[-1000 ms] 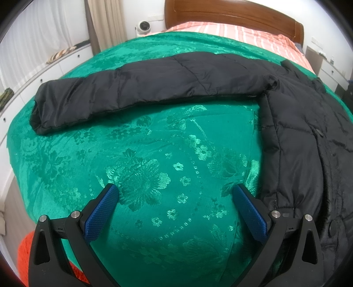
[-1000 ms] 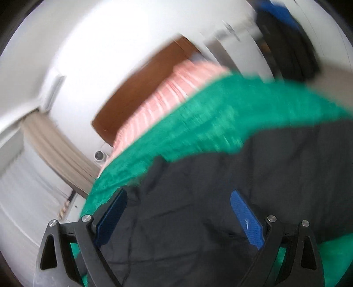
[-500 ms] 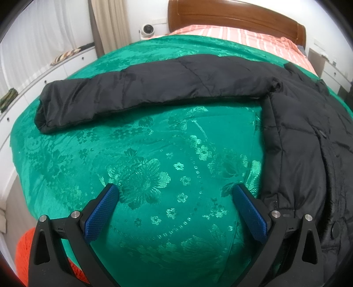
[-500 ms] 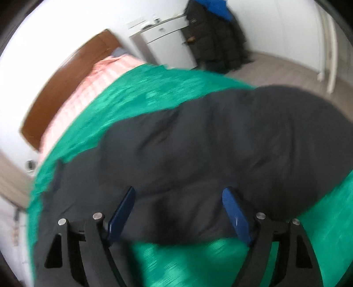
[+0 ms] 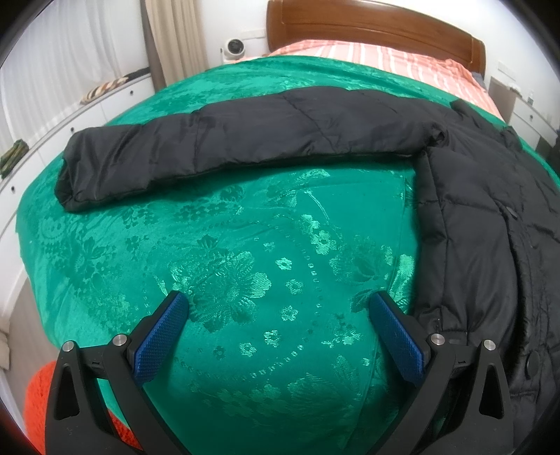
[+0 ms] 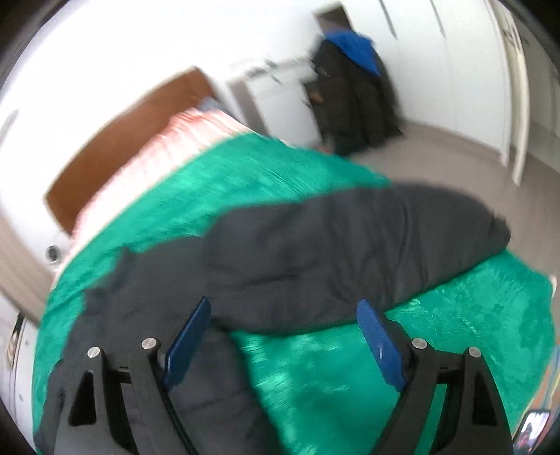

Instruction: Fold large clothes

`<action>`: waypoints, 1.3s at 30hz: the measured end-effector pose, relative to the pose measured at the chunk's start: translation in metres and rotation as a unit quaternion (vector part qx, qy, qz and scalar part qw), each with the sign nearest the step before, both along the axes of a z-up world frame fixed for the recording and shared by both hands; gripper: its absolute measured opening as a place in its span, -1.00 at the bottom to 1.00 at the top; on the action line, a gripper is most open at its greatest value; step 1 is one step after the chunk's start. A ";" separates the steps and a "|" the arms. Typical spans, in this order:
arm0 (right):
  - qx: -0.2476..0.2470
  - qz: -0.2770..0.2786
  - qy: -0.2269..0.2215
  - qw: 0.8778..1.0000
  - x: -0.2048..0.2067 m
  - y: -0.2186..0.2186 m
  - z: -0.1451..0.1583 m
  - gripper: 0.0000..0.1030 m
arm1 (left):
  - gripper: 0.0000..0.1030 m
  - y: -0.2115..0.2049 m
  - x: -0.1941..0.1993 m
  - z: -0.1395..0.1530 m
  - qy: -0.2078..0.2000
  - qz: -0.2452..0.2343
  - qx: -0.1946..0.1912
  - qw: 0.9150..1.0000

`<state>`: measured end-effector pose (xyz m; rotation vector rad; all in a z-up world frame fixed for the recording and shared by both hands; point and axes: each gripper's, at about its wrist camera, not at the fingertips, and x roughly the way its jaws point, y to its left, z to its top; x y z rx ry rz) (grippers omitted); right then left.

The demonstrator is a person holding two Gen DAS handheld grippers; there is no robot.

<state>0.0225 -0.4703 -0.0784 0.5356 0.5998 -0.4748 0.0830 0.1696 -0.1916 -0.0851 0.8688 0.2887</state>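
A black padded jacket (image 5: 483,217) lies spread flat on a bed covered with a green flowered bedspread (image 5: 245,252). In the left wrist view its body lies along the right side of the bed, and one sleeve (image 5: 224,147) stretches straight across toward the left edge, with the cuff just short of that edge. At the head of the bed there is a pink striped sheet (image 5: 385,59) and a brown wooden headboard (image 5: 378,28).

The left tongs (image 5: 278,308) are wide open above bare bedspread near the foot edge. Nothing is between the blue pads, and the right one stands just beside the hem of the jacket.

The right wrist view is blurred. There the other sleeve (image 6: 367,241) reaches toward the right edge of the bed, and its cuff comes close to that edge. The right tongs (image 6: 283,315) are also open and grip nothing. Their jaws have just been opening a little. The lower border of the sleeve shows between the pads, but they do not press on it.

Dark clothes (image 6: 353,91) hang at the far wall.
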 end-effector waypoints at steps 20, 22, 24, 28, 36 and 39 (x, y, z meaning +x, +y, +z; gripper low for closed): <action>-0.078 0.270 -0.088 0.956 -0.080 0.205 0.060 0.93 | 0.99 -0.004 -0.004 0.065 -0.023 -0.038 -0.029 0.999; -0.077 0.287 -0.082 0.951 -0.083 0.217 0.059 0.93 | 0.99 -0.007 -0.006 0.079 -0.040 -0.043 -0.044 0.997; -0.069 0.299 -0.085 0.948 -0.086 0.225 0.060 0.93 | 0.99 -0.011 -0.008 0.093 -0.057 -0.050 -0.053 0.996; -0.067 0.323 -0.116 0.937 -0.098 0.242 0.073 0.93 | 0.99 -0.021 -0.013 0.117 -0.089 -0.063 -0.069 0.992; -0.065 0.338 -0.128 0.930 -0.092 0.252 0.066 0.93 | 0.99 -0.045 -0.022 0.149 -0.121 -0.101 -0.084 0.984; -0.056 0.330 -0.115 0.935 -0.088 0.248 0.058 0.93 | 0.99 -0.060 -0.025 0.149 -0.118 -0.119 -0.073 0.983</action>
